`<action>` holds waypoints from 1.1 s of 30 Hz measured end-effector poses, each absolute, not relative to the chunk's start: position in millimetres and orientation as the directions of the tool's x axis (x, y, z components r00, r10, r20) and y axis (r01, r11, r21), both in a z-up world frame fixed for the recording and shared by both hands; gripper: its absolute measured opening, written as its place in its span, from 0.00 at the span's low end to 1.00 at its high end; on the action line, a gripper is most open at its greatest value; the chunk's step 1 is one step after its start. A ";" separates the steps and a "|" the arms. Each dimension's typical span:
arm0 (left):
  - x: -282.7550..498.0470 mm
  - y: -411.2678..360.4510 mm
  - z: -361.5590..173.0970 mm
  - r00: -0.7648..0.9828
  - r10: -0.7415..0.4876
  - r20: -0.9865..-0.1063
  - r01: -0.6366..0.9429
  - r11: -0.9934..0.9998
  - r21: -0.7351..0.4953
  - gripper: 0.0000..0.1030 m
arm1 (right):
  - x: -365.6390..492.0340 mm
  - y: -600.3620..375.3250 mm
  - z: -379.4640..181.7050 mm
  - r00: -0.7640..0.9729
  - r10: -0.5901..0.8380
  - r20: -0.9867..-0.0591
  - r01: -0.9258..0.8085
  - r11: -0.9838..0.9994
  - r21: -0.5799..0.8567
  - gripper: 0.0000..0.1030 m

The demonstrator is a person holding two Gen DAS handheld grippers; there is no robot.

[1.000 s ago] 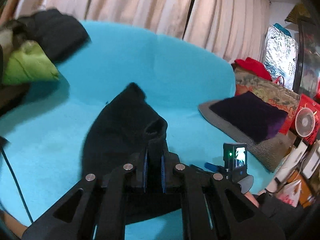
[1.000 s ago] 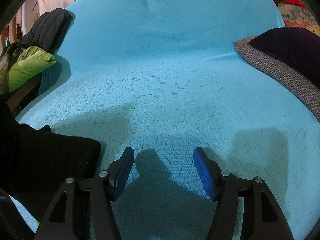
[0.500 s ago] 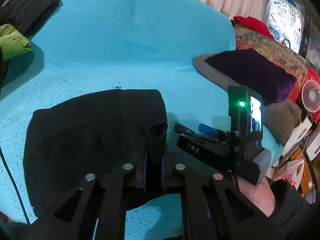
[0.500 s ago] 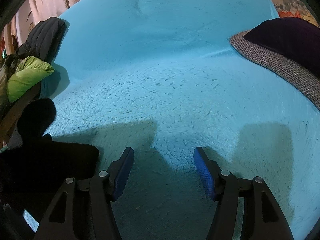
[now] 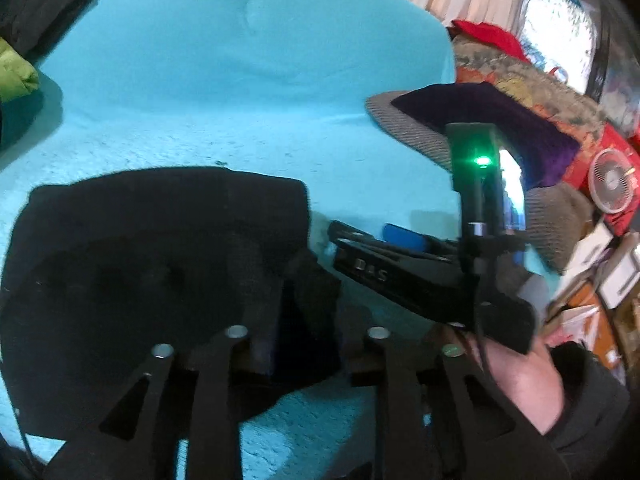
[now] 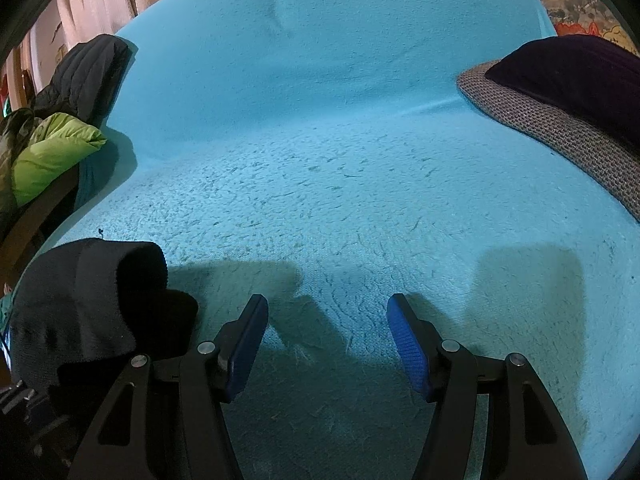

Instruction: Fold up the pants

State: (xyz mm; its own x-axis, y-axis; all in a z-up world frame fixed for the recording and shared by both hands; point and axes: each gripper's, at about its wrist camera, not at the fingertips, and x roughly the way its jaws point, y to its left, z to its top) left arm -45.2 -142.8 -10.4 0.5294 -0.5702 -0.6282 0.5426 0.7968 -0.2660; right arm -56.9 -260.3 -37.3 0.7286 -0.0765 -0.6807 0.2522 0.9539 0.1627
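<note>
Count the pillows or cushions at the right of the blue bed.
2: a purple pillow lying on a grey woven cushion, at the bed's right edge. More may be hidden behind them.

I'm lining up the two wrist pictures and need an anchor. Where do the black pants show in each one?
Left wrist view: the black pants fill the lower left, spread on the turquoise blanket, one edge between the left gripper's fingers.
Right wrist view: the pants bunch at the lower left edge, left of the right gripper.
Shared landmark: the dark purple cushion at the right.
</note>
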 end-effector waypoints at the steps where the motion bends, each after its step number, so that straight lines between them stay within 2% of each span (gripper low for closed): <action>1: -46.6 -140.5 -9.2 0.513 -0.594 -0.619 0.551 0.781 -0.293 0.35 | -56.9 -260.2 -37.3 0.728 -0.077 -0.681 0.252 0.954 0.162 0.62; 6: -66.4 -109.8 6.8 0.501 -0.654 -0.567 0.550 0.746 -0.376 0.38 | -57.3 -262.8 -37.8 0.733 -0.067 -0.677 0.251 0.952 0.178 0.62; 9: -83.2 -77.9 21.9 0.580 -0.606 -0.544 0.483 0.794 -0.369 0.48 | -63.7 -267.3 -33.6 0.758 -0.078 -0.648 0.267 0.943 0.198 0.61; 11: -93.1 -54.0 29.7 0.648 -0.554 -0.522 0.423 0.832 -0.358 0.53 | -76.4 -268.4 -20.7 0.809 -0.094 -0.580 0.264 0.940 0.217 0.60; 13: -97.4 -31.6 32.4 0.713 -0.470 -0.520 0.332 0.880 -0.341 0.53 | -93.5 -256.9 1.5 0.880 -0.050 -0.472 0.168 0.963 0.213 0.60; 15: -95.2 -16.3 27.9 0.732 -0.411 -0.543 0.247 0.903 -0.351 0.53 | -111.9 -231.3 20.9 0.923 0.100 -0.373 -0.036 0.984 0.173 0.62; 16: -91.5 -11.5 22.4 0.723 -0.403 -0.561 0.222 0.904 -0.364 0.52 | -118.4 -219.5 24.5 0.919 0.170 -0.357 -0.122 0.981 0.152 0.58; 17: -88.5 -9.7 16.8 0.710 -0.402 -0.578 0.207 0.904 -0.375 0.47 | -125.1 -208.5 25.9 0.906 0.242 -0.348 -0.204 0.968 0.143 0.53; 18: -87.2 -10.8 13.8 0.701 -0.401 -0.590 0.202 0.905 -0.375 0.27 | -134.0 -195.6 24.1 0.876 0.334 -0.348 -0.298 0.942 0.153 0.35; 19: -83.3 -9.2 9.9 0.689 -0.403 -0.602 0.202 0.905 -0.374 0.15 | -137.3 -189.5 21.4 0.857 0.372 -0.358 -0.337 0.928 0.158 0.23; 20: -82.6 -11.1 8.1 0.688 -0.407 -0.600 0.209 0.904 -0.374 0.14 | -139.5 -182.5 17.3 0.839 0.391 -0.379 -0.361 0.920 0.151 0.09; 23: -80.0 -15.4 5.2 0.697 -0.411 -0.587 0.219 0.902 -0.372 0.14 | -139.3 -173.7 10.9 0.828 0.373 -0.419 -0.357 0.927 0.119 0.08; 26: -73.0 -17.1 -1.8 0.689 -0.379 -0.618 0.173 0.914 -0.368 0.14 | -136.0 -176.3 9.6 0.827 0.356 -0.436 -0.330 0.934 0.136 0.08; 27: -65.9 -18.1 -10.7 0.666 -0.359 -0.654 0.141 0.921 -0.362 0.14 | -134.7 -175.8 5.1 0.816 0.344 -0.464 -0.320 0.938 0.132 0.08; 28: -61.7 -18.6 -17.7 0.646 -0.359 -0.674 0.126 0.921 -0.370 0.13 | -126.5 -173.1 -5.8 0.787 0.313 -0.531 -0.298 0.947 0.116 0.08; 29: -61.0 -19.3 -20.0 0.646 -0.361 -0.672 0.122 0.918 -0.376 0.13 | -119.8 -173.9 -15.0 0.768 0.296 -0.567 -0.287 0.952 0.109 0.06; 33: -61.0 -18.3 -24.4 0.646 -0.376 -0.664 0.117 0.909 -0.400 0.12 | -118.9 -178.1 -20.3 0.766 0.284 -0.577 -0.276 0.956 0.104 0.04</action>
State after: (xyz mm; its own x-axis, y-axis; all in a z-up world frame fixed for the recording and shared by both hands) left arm -61.0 -18.3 -24.4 0.6459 -0.3759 -0.6644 0.1171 0.9088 -0.4004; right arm -118.9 -178.1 -20.3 0.7655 0.2839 -0.5774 -0.2756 0.9556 0.1044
